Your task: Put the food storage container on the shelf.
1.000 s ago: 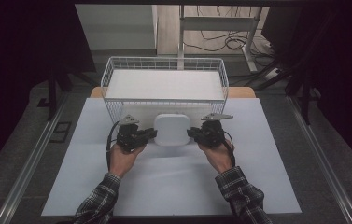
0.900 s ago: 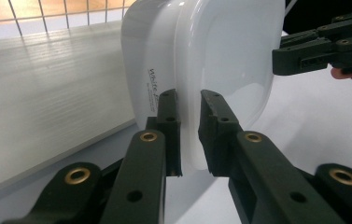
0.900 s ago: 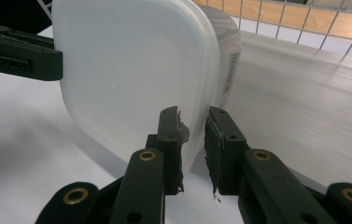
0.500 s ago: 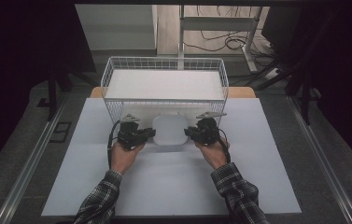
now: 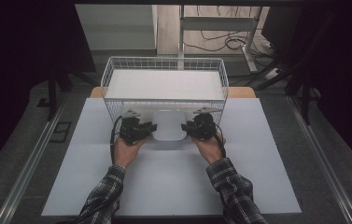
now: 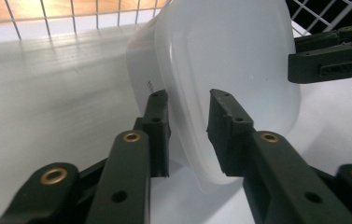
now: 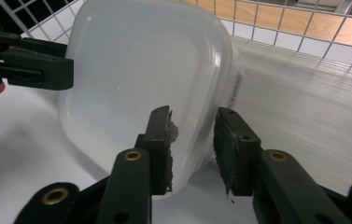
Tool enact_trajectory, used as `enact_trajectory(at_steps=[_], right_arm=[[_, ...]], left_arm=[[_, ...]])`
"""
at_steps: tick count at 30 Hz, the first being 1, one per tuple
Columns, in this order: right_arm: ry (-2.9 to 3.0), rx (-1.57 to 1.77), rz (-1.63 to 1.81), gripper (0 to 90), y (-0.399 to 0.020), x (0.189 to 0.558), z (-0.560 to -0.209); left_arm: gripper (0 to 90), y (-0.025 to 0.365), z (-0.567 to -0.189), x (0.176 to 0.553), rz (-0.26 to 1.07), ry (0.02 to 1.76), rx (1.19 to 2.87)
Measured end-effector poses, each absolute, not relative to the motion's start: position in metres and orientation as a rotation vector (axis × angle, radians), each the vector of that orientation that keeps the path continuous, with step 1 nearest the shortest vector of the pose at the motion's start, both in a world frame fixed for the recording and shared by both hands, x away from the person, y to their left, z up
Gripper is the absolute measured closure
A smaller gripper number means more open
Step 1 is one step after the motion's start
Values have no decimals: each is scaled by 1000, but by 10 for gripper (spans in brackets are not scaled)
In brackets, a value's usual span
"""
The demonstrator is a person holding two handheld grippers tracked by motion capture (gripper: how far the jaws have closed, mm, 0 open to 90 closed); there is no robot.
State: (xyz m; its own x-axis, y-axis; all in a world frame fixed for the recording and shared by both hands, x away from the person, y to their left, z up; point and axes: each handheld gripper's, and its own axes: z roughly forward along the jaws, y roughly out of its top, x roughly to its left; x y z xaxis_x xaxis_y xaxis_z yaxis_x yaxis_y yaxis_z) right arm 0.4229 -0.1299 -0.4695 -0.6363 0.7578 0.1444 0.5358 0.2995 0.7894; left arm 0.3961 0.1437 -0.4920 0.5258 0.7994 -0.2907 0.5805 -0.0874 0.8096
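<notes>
- Dark floor surrounds a pale table sheet [image 5: 173, 186] in the high view, with cables and a stand's legs at the top of the frame.
- A white wire basket [image 5: 164, 63] sits at the sheet's far edge, upper centre, with a flat white panel [image 5: 164, 84] lying inside it.
- Just below the basket's near wall, at the middle of the frame, a translucent white plastic container [image 5: 169, 125] is held between the two tools.
- The left gripper [image 5: 149, 129] meets the container's left side and the right gripper [image 5: 185, 128] its right side; plaid sleeves come up from the bottom edge.
- From the left gripper view, the container [image 6: 229, 70] fills the upper centre, its rim running down between the two black jaws, which straddle that edge and appear clamped on it.
- The other tool shows at the upper right of that view.
- From the right gripper view, the container [image 7: 141, 79] sits upper left, and its rim passes between the jaws, which pinch it.
- Basket wire crosses the top of both gripper views.
</notes>
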Motion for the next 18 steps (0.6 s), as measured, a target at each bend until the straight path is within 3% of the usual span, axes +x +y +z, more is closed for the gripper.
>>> enact_trajectory(at_steps=[8, 11, 13, 14, 15, 18], right_arm=[[2239, 1170, 1248, 612, -126, 430, -472], [2226, 1139, 1241, 637, -125, 428, -469], [2234, 1114, 1262, 720, -129, 422, -465], [2234, 1114, 1262, 720, -129, 422, -465], [2248, 1090, 1265, 800, -132, 417, -462], [2274, 1065, 1284, 873, -134, 412, -460]], left_arm=[[674, 136, -489, 406, 412, 1161, 1783], [593, 136, -486, 404, 458, 1153, 1808], [539, 141, -484, 397, 463, 1145, 1810], [503, 141, -484, 397, 463, 1145, 1810], [452, 142, -484, 393, 464, 1142, 1811], [378, 146, -484, 376, 479, 1108, 1807]])
